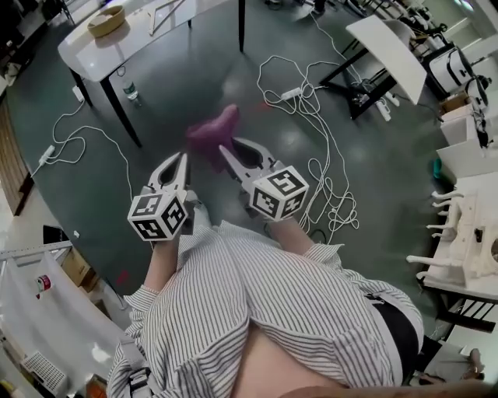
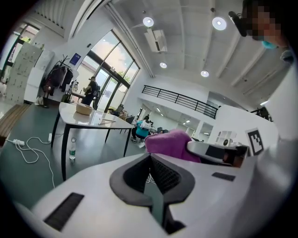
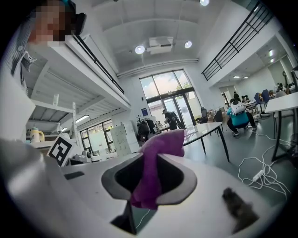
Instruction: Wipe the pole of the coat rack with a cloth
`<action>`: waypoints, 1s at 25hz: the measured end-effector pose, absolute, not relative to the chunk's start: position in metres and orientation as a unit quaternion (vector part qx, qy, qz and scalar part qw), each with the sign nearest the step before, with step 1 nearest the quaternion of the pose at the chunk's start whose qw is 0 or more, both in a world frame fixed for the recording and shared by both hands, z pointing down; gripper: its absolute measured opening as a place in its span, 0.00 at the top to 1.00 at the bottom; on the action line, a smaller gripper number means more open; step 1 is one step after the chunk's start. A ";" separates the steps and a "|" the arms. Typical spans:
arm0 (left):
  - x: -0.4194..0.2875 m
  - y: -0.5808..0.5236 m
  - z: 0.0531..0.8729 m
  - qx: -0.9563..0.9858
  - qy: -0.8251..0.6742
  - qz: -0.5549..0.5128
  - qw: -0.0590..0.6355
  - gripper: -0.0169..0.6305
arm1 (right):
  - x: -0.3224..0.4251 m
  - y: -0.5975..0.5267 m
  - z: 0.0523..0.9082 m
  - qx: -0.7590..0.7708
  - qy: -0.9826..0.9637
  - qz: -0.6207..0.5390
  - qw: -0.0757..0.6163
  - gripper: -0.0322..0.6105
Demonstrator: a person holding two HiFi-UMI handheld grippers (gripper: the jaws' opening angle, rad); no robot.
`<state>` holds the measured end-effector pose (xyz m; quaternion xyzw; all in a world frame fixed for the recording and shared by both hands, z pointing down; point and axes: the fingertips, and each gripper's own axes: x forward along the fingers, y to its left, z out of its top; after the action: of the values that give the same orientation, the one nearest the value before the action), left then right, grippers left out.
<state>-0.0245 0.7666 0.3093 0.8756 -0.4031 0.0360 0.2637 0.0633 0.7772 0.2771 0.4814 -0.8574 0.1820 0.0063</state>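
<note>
Magenta cloth (image 3: 160,146) in right gripper (image 1: 226,149): jaws closed onto it, fabric bunched in the throat between the pads. Loose end poking out past the tips toward 12 o'clock, a fold hanging out below toward 6 o'clock in the right gripper view. Pads pressing the fabric from both sides.

Left gripper (image 2: 151,157): jaws fully together, ribbed pads face to face, nothing between them. Apart from the cloth. In the left gripper view, cloth beyond the tips at 1 o'clock, with a jaw of the right gripper at 3 o'clock.

Head view: both grippers side by side at frame centre, held out in front of striped shirt (image 1: 272,311), tips aimed toward 12 o'clock over dark green floor (image 1: 194,70). Left one at 9 o'clock of the right, tips near each other but apart. Cloth at 12 o'clock of the right tips, in the air above the floor. Marker cubes (image 1: 159,215) (image 1: 278,193) at the rear ends, toward 6 o'clock.

Surroundings: white table (image 1: 140,39) at 11 o'clock, shallow basket (image 1: 106,21) on it. Bottle (image 1: 131,92) upright on the floor beside a table leg. White cables (image 1: 311,116) looped across the floor from 1 to 3 o'clock. White frame with pegs (image 1: 459,233) at the 3 o'clock edge, well apart from both grippers; coat rack or not, cannot tell.
</note>
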 end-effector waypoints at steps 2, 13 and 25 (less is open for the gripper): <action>-0.023 0.756 0.312 0.876 -0.403 0.041 0.261 0.96 | 0.063 0.767 0.279 0.481 -0.858 0.182 0.007 0.81; -0.022 0.635 0.314 0.890 -0.372 0.050 0.258 0.96 | 0.054 0.640 0.284 0.498 -0.847 0.187 -0.002 0.81; -0.021 0.482 0.307 0.901 -0.348 0.063 0.250 0.96 | 0.053 0.497 0.279 0.523 -0.830 0.194 -0.011 0.81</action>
<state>-0.0212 0.4819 0.3074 0.9013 -0.3482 0.0634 0.2499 0.0529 0.4969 0.2793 0.5231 -0.8298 0.1942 -0.0105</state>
